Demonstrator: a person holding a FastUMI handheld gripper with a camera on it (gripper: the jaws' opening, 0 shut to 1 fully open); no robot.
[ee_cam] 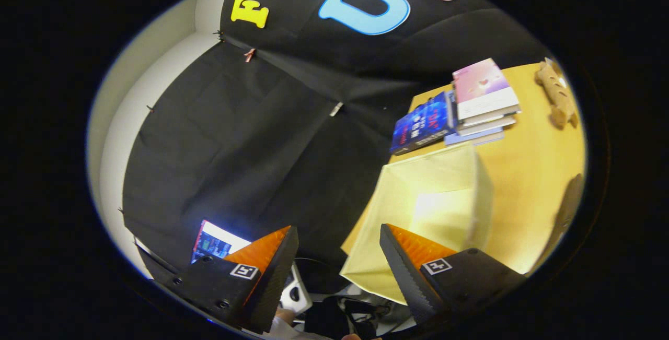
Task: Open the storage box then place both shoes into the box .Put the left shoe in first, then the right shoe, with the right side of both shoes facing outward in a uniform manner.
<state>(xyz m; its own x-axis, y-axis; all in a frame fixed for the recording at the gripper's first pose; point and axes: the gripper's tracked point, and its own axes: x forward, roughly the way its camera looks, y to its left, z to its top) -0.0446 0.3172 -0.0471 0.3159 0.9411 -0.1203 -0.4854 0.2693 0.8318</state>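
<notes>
Wooden table (pixel 528 183), open storage box (pixel 434 209), stacked books (pixel 470 105), brown toy (pixel 556 94)

The hand-held two-finger gripper (pixel 338 264) has two wedge-shaped fingers (pixel 272 272) with ribbed faces and finely serrated inner edges, standing apart with nothing between them. Each finger is mounted on a matte black block (pixel 217 288) fastened by small dark screws. Each block carries a small square white sticker with a black fiducial marking (pixel 244 271) on its upper face.
</notes>
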